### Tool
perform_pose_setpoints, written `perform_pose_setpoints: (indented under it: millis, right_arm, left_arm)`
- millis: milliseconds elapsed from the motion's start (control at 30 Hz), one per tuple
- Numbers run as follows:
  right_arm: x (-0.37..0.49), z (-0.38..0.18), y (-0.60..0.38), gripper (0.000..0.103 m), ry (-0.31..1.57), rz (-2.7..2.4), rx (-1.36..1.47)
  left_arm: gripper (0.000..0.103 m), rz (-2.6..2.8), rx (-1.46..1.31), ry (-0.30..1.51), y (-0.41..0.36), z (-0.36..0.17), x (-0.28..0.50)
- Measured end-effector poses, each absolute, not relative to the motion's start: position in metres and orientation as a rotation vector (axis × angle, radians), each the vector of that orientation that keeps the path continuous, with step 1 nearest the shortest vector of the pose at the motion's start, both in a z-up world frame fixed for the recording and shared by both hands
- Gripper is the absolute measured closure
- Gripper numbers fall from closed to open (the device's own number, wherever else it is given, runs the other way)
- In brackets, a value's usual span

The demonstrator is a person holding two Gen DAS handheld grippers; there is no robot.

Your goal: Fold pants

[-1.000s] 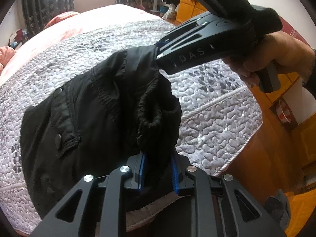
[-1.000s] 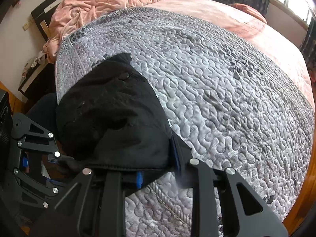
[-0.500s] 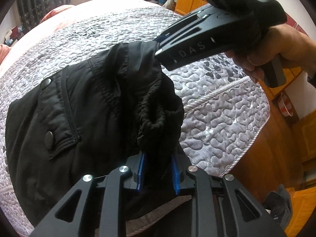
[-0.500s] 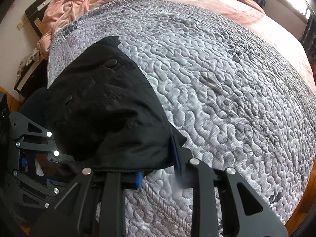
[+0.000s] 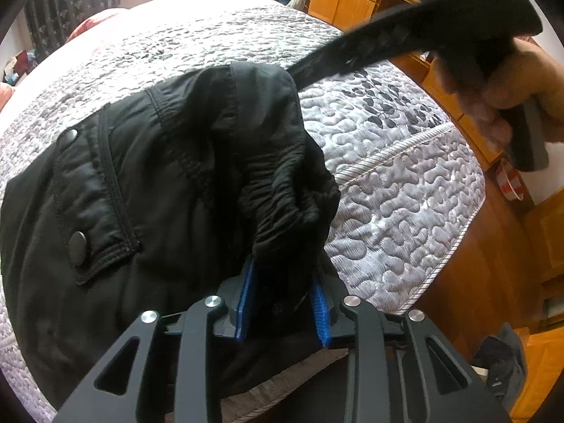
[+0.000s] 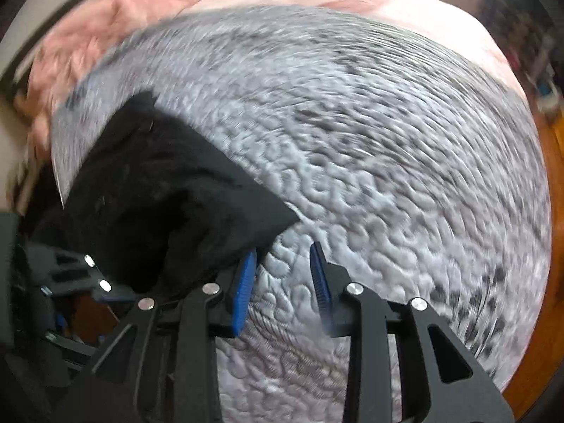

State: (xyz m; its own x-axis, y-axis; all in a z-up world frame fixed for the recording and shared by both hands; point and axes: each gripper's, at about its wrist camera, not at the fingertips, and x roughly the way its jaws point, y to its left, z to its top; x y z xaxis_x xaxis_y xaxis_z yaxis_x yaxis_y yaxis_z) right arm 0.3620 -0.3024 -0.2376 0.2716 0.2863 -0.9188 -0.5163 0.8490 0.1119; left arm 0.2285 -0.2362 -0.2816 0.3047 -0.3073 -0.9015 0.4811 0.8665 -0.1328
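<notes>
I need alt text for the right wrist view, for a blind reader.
The right claw is open, with only grey quilted bedspread between its blue pads. Black pants lie beside its left finger, on the bed's corner. The picture is motion-blurred.

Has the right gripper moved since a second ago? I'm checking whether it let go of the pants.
Yes. The right gripper is open with bare quilt between its fingers; the pants now lie left of them, so it has swung right across the bed.
</notes>
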Motion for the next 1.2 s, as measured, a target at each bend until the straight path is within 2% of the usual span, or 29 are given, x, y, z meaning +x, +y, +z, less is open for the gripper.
perform_pose_setpoints:
  millis: [100, 133, 167, 200, 267, 400, 500, 533, 567, 600, 633, 667, 733, 800, 867, 967, 1033, 1100, 1200]
  right_arm:
    - [0.362, -0.229, -0.336, 0.064, 1.177, 0.480, 0.063]
    - [0.361, -0.228, -0.343, 0.056, 1.178, 0.477, 0.166]
    - [0.359, -0.229, -0.349, 0.054, 1.174, 0.483, 0.268]
    - [0.357, -0.229, -0.351, 0.054, 1.164, 0.501, 0.345]
    - [0.349, -0.227, -0.344, 0.054, 1.119, 0.556, 0.443]
    - [0.345, -0.234, -0.319, 0.054, 1.076, 0.692, 0.610]
    - [0.352, -0.249, -0.298, 0.055, 1.117, 0.696, 0.599]
    - [0.357, -0.262, -0.295, 0.058, 1.156, 0.662, 0.591]
    - [0.361, -0.274, -0.295, 0.070, 1.184, 0.634, 0.593]
    - [0.365, -0.287, -0.298, 0.077, 1.206, 0.603, 0.595]
    - [0.366, -0.296, -0.302, 0.093, 1.212, 0.581, 0.612]
    - [0.368, -0.305, -0.308, 0.103, 1.219, 0.556, 0.655]
    - [0.366, -0.312, -0.316, 0.103, 1.214, 0.547, 0.728]
    - [0.355, -0.305, -0.320, 0.094, 1.184, 0.542, 0.759]
    - [0.335, -0.292, -0.322, 0.070, 1.148, 0.554, 0.778]
    - [0.304, -0.270, -0.323, 0.049, 1.102, 0.486, 0.695]
    - [0.289, -0.270, -0.327, 0.042, 1.093, 0.408, 0.683]
    - [0.278, -0.279, -0.329, 0.041, 1.112, 0.359, 0.688]
    - [0.269, -0.295, -0.321, 0.034, 1.160, 0.335, 0.704]
  left_arm:
    - [0.070, -0.580, 0.123, 1.158, -0.231, -0.276, 0.226]
    - [0.069, -0.607, 0.089, 1.156, -0.227, -0.271, 0.225]
    - [0.062, -0.635, 0.053, 1.149, -0.221, -0.265, 0.222]
    - [0.049, -0.654, 0.019, 1.137, -0.214, -0.258, 0.219]
    - [0.036, -0.664, -0.071, 1.091, -0.189, -0.241, 0.214]
    - [0.029, -0.603, -0.190, 1.014, -0.135, -0.222, 0.217]
    - [0.029, -0.494, -0.282, 1.022, -0.086, -0.229, 0.233]
    - [0.029, -0.459, -0.292, 1.033, -0.076, -0.234, 0.237]
    - [0.029, -0.422, -0.297, 1.044, -0.066, -0.240, 0.240]
    - [0.029, -0.387, -0.306, 1.055, -0.056, -0.246, 0.244]
    - [0.029, -0.369, -0.320, 1.062, -0.049, -0.251, 0.245]
    - [0.029, -0.359, -0.335, 1.071, -0.042, -0.255, 0.246]
    - [0.029, -0.355, -0.342, 1.088, -0.037, -0.261, 0.248]
    - [0.029, -0.359, -0.332, 1.086, -0.038, -0.259, 0.245]
    - [0.028, -0.371, -0.351, 1.079, -0.033, -0.257, 0.241]
    - [0.020, -0.367, -0.382, 1.041, -0.020, -0.251, 0.227]
    - [0.019, -0.353, -0.394, 1.039, -0.012, -0.251, 0.225]
    - [0.019, -0.346, -0.414, 1.050, -0.007, -0.253, 0.221]
    - [0.019, -0.336, -0.400, 1.061, -0.006, -0.258, 0.216]
